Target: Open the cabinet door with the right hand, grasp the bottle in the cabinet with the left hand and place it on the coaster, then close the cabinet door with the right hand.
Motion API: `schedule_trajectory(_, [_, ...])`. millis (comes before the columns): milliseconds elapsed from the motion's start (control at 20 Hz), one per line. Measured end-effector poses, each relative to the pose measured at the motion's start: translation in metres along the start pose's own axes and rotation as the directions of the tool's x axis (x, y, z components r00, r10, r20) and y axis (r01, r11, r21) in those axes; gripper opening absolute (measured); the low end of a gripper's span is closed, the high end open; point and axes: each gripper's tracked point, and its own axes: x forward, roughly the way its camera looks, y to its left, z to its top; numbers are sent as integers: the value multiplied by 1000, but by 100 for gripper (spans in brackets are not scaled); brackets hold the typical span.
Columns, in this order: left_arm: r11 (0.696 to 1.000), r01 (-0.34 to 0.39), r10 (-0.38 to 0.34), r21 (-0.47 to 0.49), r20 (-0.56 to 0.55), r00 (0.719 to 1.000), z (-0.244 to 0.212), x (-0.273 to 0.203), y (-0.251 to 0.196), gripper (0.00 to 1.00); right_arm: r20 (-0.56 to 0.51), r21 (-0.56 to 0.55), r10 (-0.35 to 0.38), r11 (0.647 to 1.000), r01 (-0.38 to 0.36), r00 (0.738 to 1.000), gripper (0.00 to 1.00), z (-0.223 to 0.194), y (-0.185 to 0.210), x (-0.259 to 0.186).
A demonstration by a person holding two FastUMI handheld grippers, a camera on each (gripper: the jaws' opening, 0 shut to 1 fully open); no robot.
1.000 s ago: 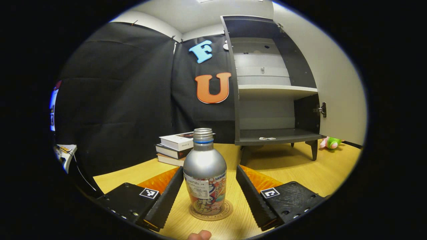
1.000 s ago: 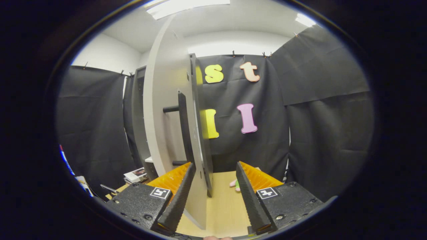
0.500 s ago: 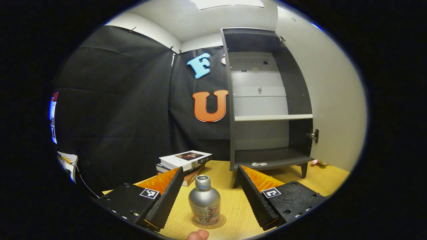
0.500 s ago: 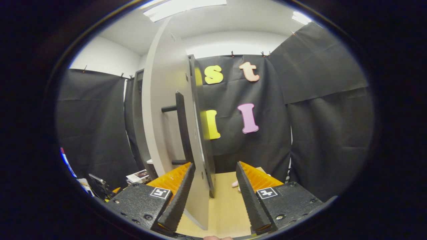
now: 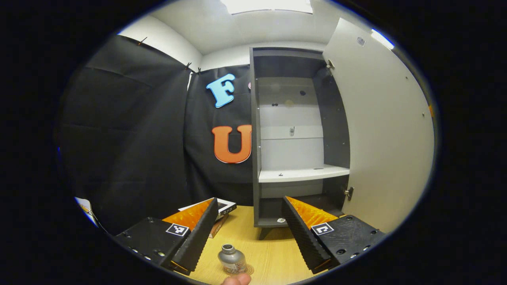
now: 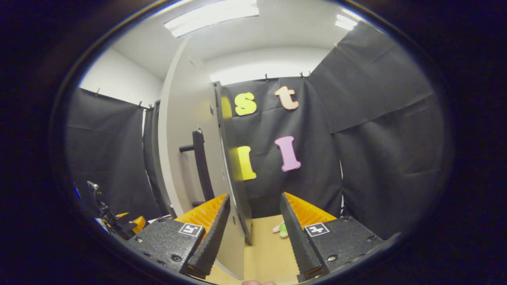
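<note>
- In the left gripper view, the left gripper [image 5: 248, 237] is seen with its fingers [image 5: 198, 236] spread wide; nothing is held between them and nothing is touched by them.
- The bottle [image 5: 232, 259] is seen standing upright on the coaster [image 5: 248, 270] on the wooden table [image 5: 273, 253], low in the gap between the fingers and apart from both of them.
- A fingertip of the person [image 5: 237, 280] is seen at the bottom edge, just below the bottle.
- The cabinet [image 5: 295, 138] is seen beyond the table with its door [image 5: 386, 130] swung open to the right; a light shelf [image 5: 303, 174] is seen inside, and no bottle is seen on it.
- A stack of books [image 5: 223, 209] is partly hidden behind the left finger, just beside the cabinet's foot.
- In the right gripper view, the right gripper [image 6: 253, 237] is seen with its fingers [image 6: 295, 237] spread wide, and the edge of the open door [image 6: 233, 237] is seen standing between them.
- The door's edge lies close against the left-hand finger; whether it is touched cannot be told. The other finger is kept apart from it.
- The door's dark handle [image 6: 201, 166] is seen on the face to the left, above the fingers and not gripped.
- A small plush toy [image 6: 280, 228] is seen on the table beyond the door.
</note>
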Motion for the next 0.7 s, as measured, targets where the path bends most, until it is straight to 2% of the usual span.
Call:
schedule_trajectory(200, [998,55,-55,8,-1,998,27,-11,-11,96,-4,-43,-21,999,20,1000,80,4,-10,20])
schedule_trajectory(350, [997,71,-71,9,11,997,42,-19,-12,96,-4,-44,27,999,-28,1000,80,7,6,27])
schedule_trajectory(450, [997,73,-73,2,23,997,44,-21,-11,96,11,-46,32,998,-31,999,80,10,8,29])
schedule_trajectory(500, [997,72,-72,1,16,997,42,-22,-10,96,7,-33,45,998,-45,999,78,10,14,33])
schedule_trajectory(550, [997,71,-71,0,5,997,38,-23,-8,96,2,-25,70,997,-70,998,73,10,21,31])
schedule_trajectory(700, [998,68,-68,-6,-1,998,36,-27,-4,96,-32,-31,180,983,-181,983,75,2,58,36])
